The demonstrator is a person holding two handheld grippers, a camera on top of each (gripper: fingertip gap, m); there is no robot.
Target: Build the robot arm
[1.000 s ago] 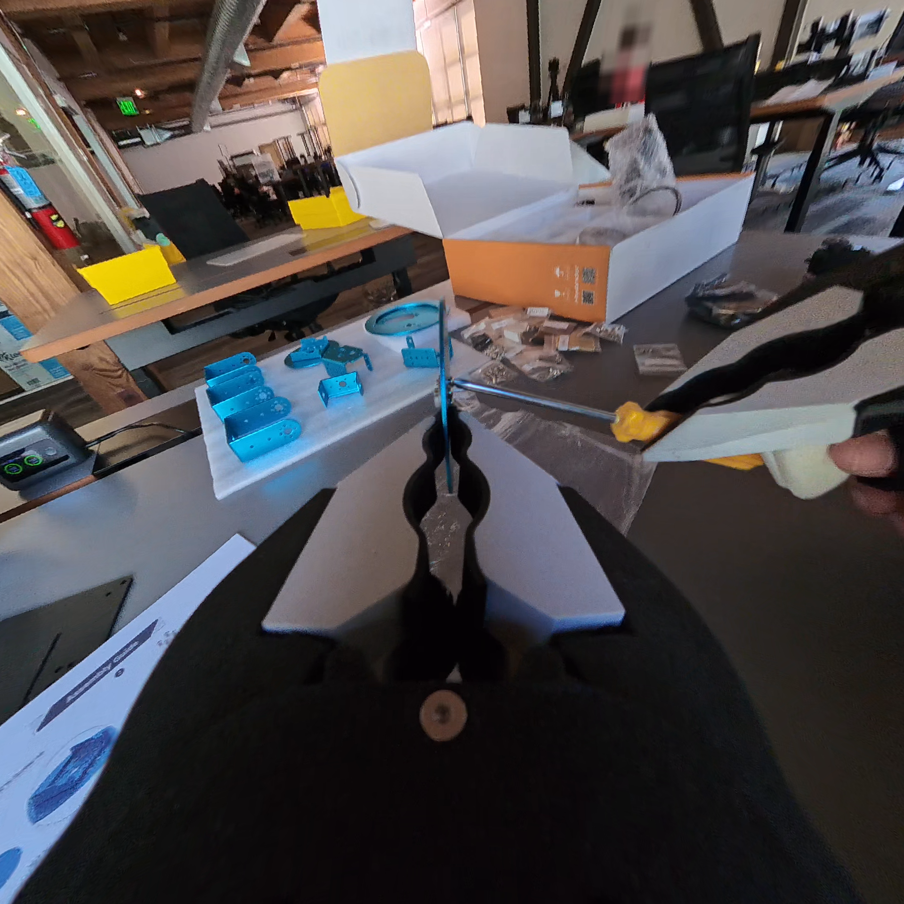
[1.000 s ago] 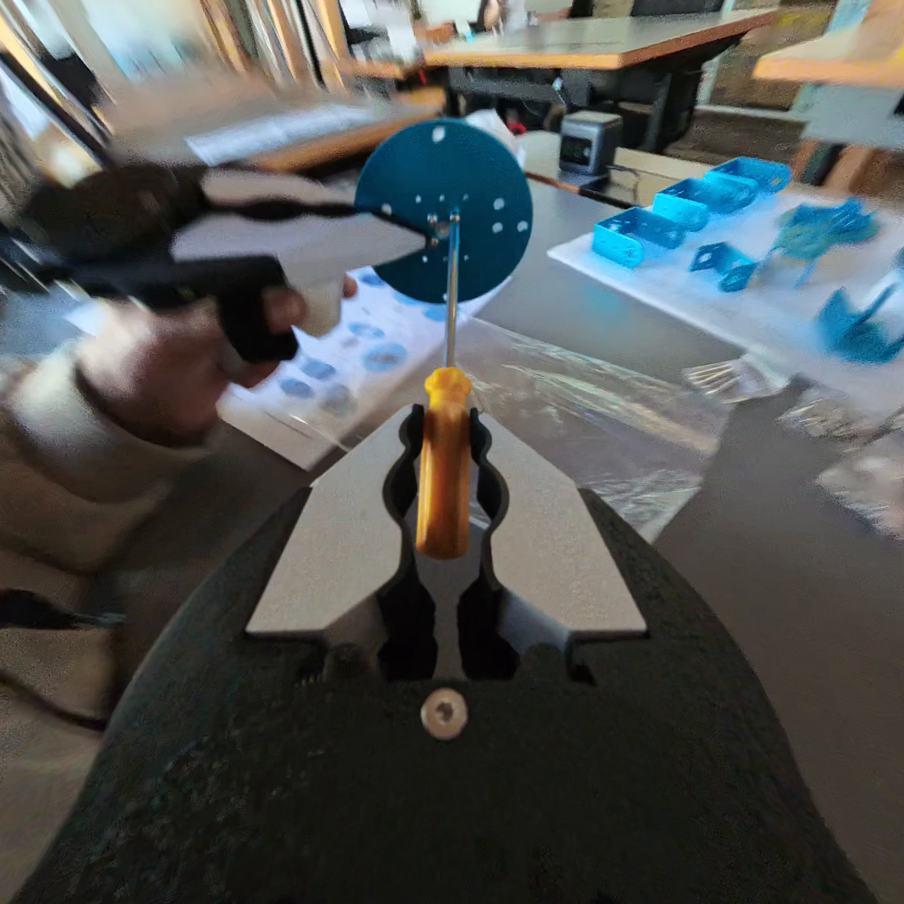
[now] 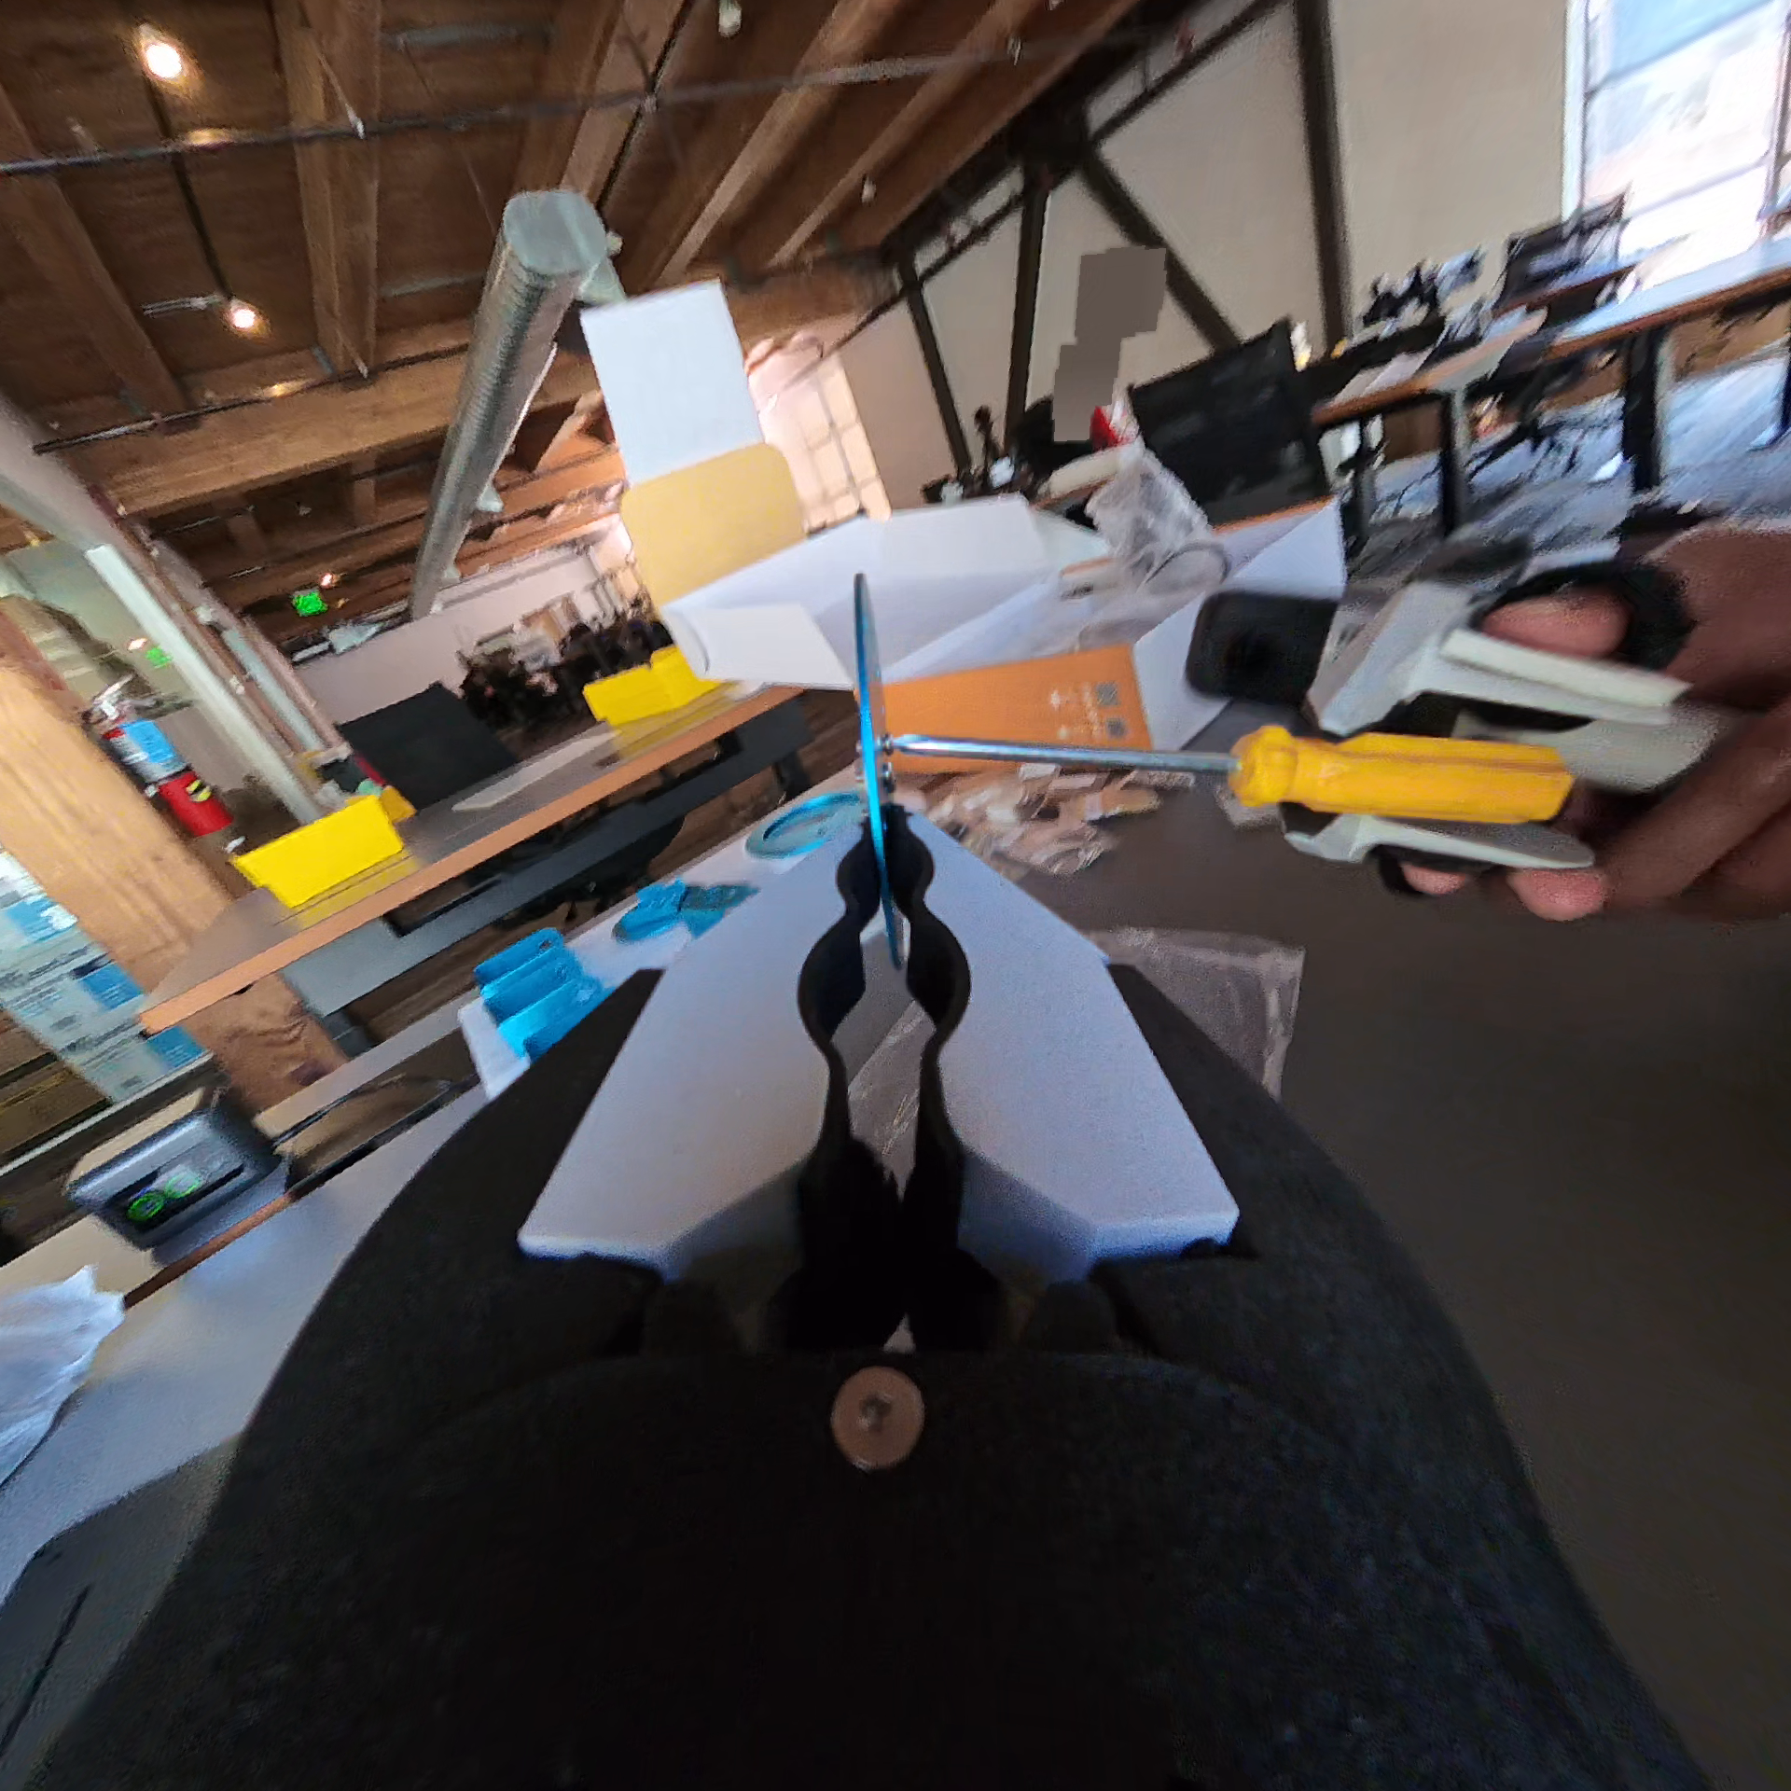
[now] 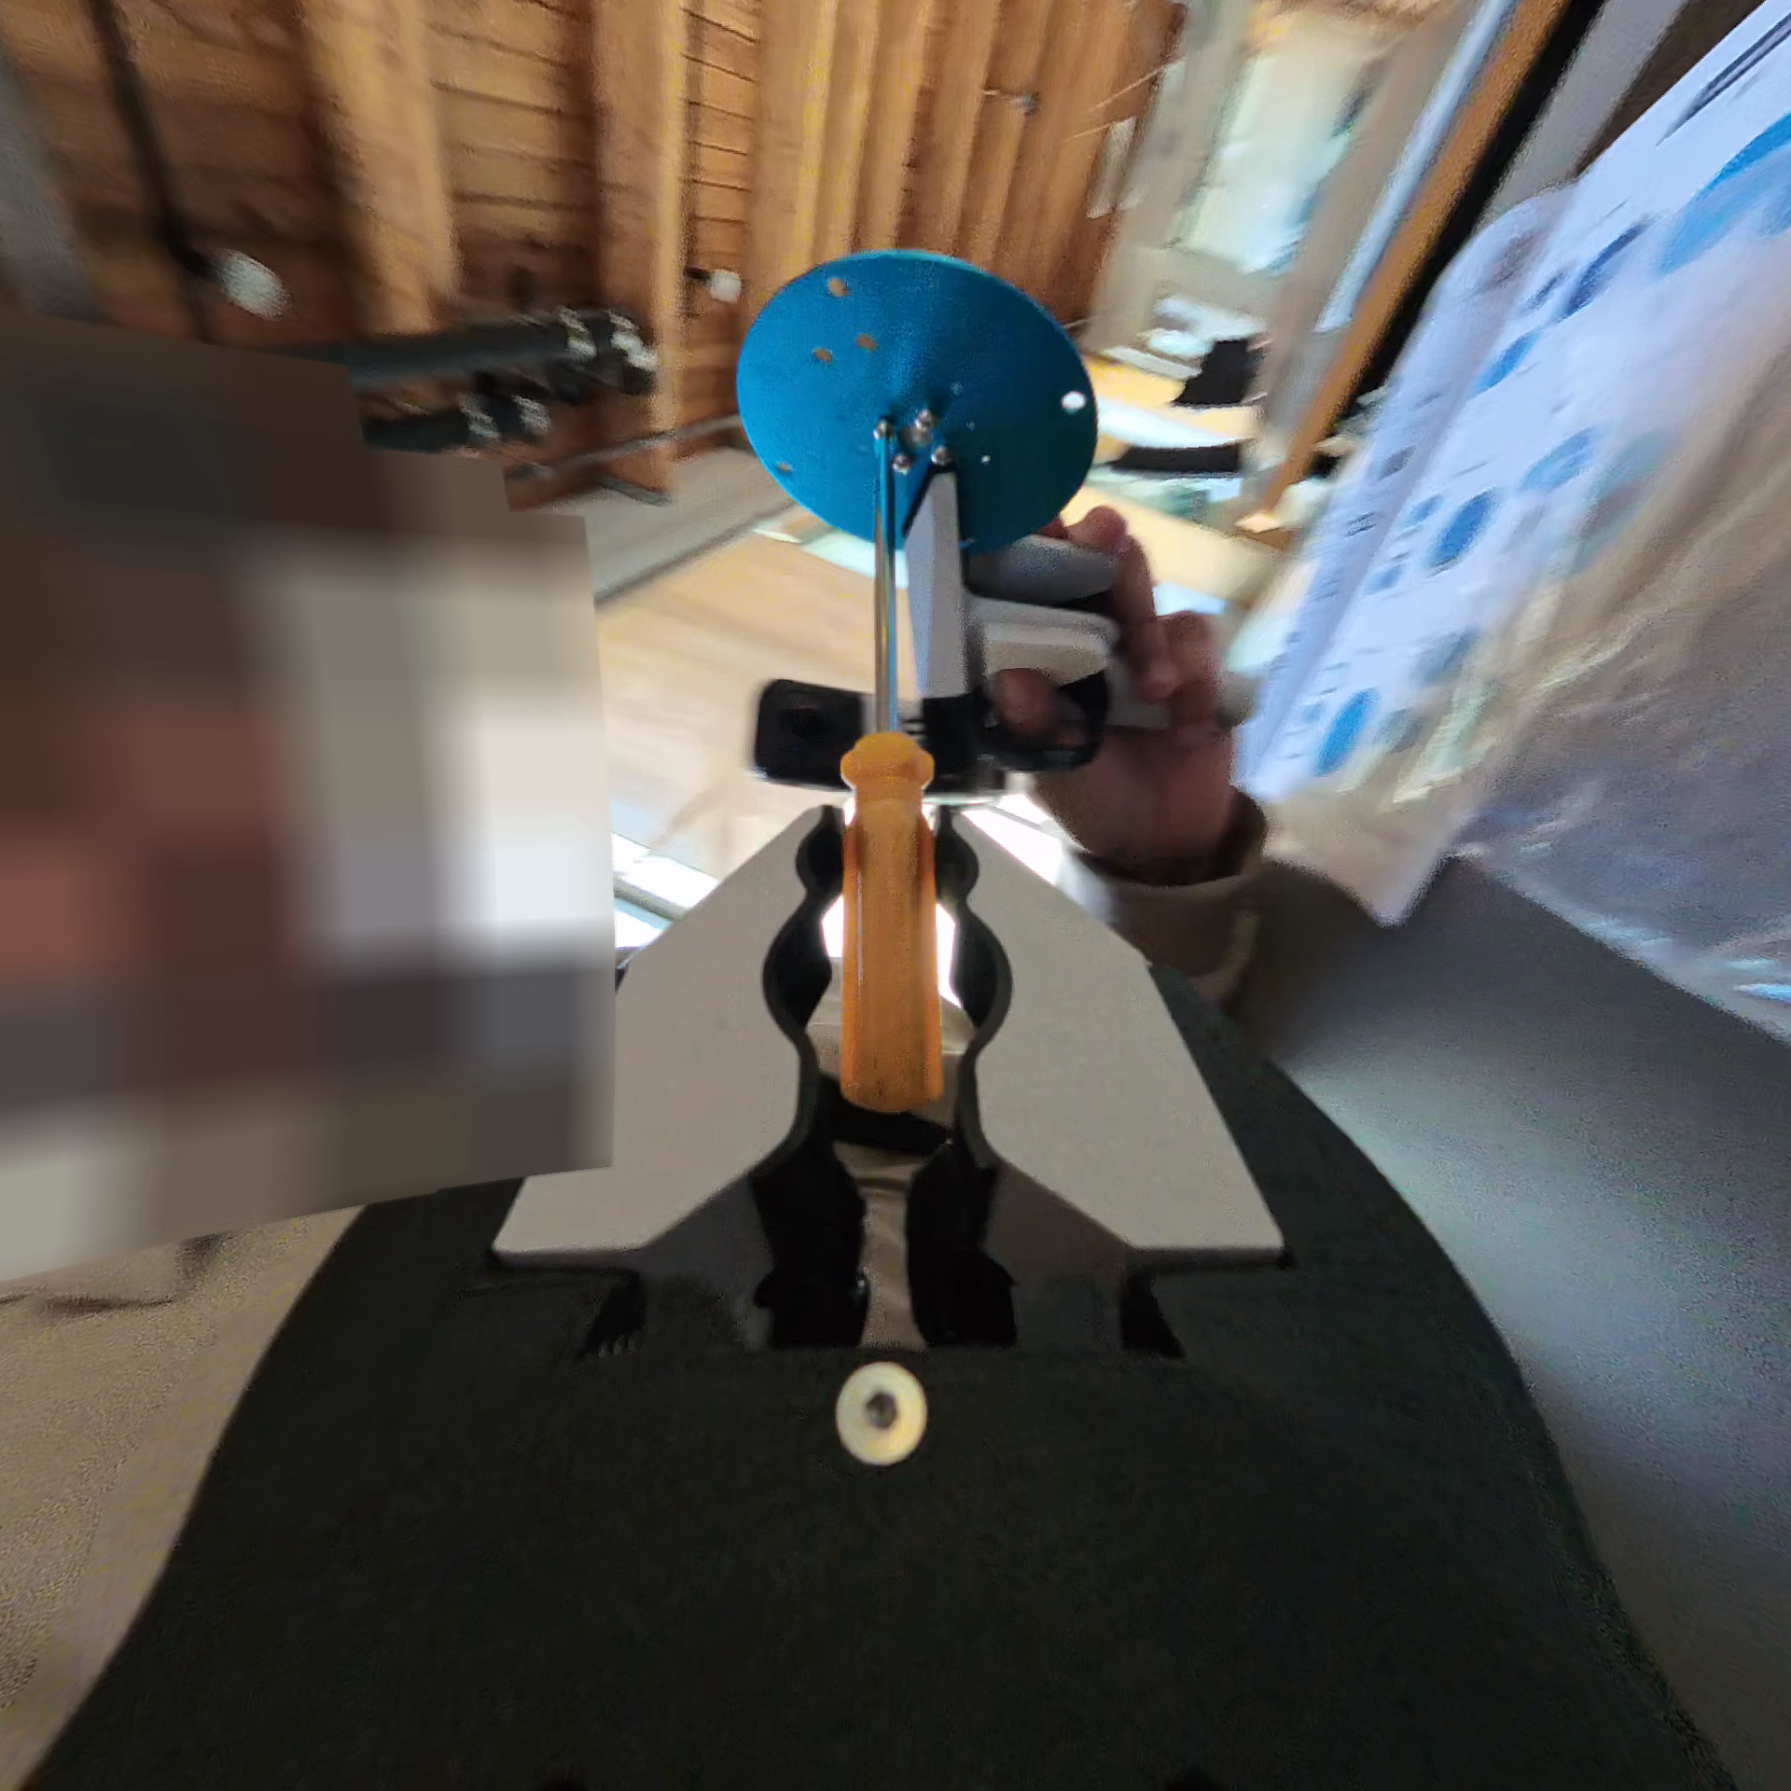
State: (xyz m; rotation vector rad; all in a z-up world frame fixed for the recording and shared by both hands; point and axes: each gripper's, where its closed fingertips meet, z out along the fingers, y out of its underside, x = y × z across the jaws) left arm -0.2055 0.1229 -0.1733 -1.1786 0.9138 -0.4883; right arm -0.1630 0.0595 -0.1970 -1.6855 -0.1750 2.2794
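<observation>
Left wrist view: left gripper (image 3: pixel 887 872) clenched on the edge of a blue disc (image 3: pixel 875 775), held upright – screwdriver (image 3: pixel 1396 773) tip touching its face, above the table (image 3: pixel 1454 1115).

Right wrist view: right gripper (image 4: pixel 890 853) clamped on the yellow handle – shaft meeting the disc beside small screws (image 4: pixel 921 441).

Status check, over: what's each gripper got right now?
Left gripper shut on blue disc, edge-on. Right gripper shut on yellow screwdriver, tip at screws near disc centre. Nothing between them.
</observation>
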